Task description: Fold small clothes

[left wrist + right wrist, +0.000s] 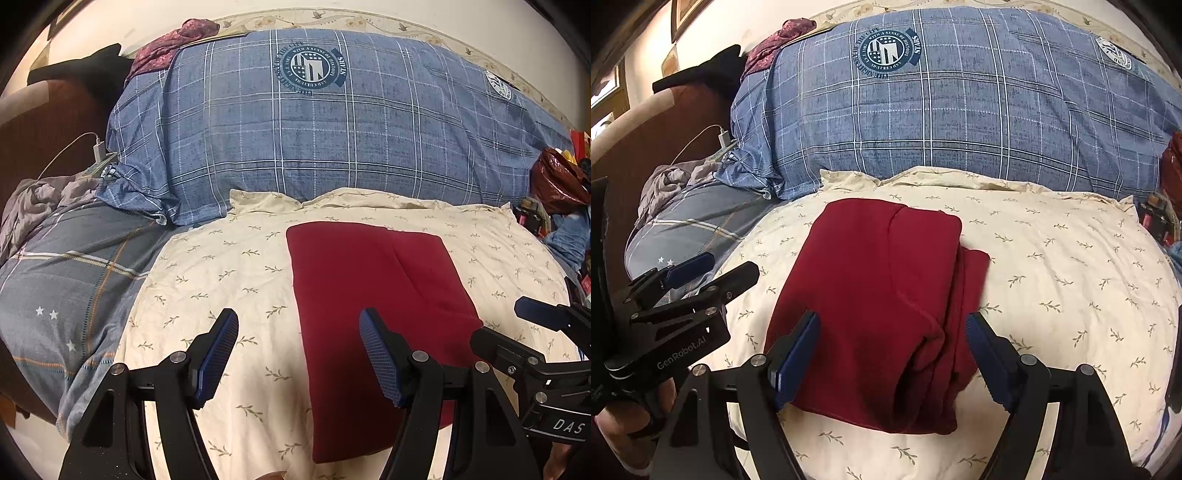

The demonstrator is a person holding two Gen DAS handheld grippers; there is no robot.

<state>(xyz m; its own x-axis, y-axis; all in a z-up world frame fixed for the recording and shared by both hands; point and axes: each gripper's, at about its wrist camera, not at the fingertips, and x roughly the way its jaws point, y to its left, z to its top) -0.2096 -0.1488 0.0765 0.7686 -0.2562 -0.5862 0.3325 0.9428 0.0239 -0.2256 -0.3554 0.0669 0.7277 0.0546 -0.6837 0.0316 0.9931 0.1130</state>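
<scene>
A dark red garment (369, 295) lies folded into a long rectangle on a cream leaf-print cloth (221, 280). In the right wrist view the red garment (879, 288) shows stacked layers along its right side. My left gripper (299, 354) is open and empty, hovering over the garment's left edge. My right gripper (892, 354) is open and empty, hovering above the garment's near end, with the fingers spread to either side of it. The right gripper also shows at the right edge of the left wrist view (517, 325). The left gripper shows at the left of the right wrist view (713, 269).
A big blue plaid duvet (332, 129) is piled behind the cream cloth. A grey-blue sheet (66, 280) lies to the left. A crumpled grey cloth (33, 206), a charger and cable (99, 147), and a dark red bag (557, 184) with clutter at the right are nearby.
</scene>
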